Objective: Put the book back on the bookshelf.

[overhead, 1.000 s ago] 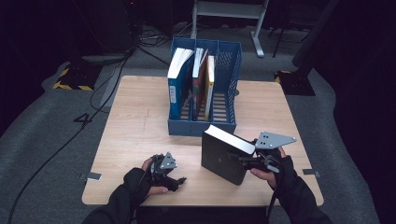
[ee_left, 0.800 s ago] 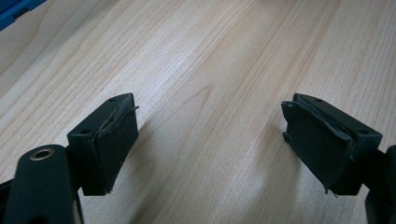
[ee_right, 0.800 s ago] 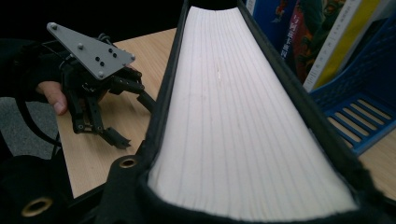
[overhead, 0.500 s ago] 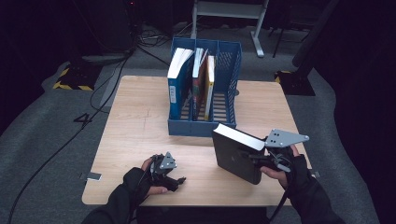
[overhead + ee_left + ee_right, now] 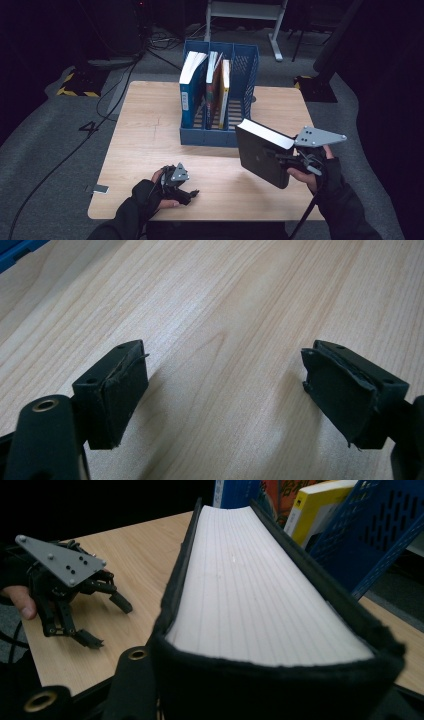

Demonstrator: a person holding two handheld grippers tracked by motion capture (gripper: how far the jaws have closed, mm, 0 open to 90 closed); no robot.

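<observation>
Hanging above the right front part of the worktop (image 5: 150,130), the black book (image 5: 260,152) is clear of the wood, with bare surface below it and toward the near edge. It sits just in front of the blue file rack (image 5: 220,137), near the rack's right end but not touching it. The book is thick, with dark covers and a broad block of white pages facing up; it is tilted, its upper corner leaning toward the rack. The right gripper (image 5: 295,161) has its fingers pinching the book across its thickness at the end nearest the person, seen close up in the right gripper view.

The left gripper (image 5: 186,192) rests low over the near left part of the worktop, well apart from the book, its fingers (image 5: 117,390) spread with only bare wood between them.

Three books stand in the rack: a blue one (image 5: 189,90) leaning at the left, a red-backed one (image 5: 214,85) and a yellow one (image 5: 225,90). The rack's rightmost slot lies closest to the held book.
</observation>
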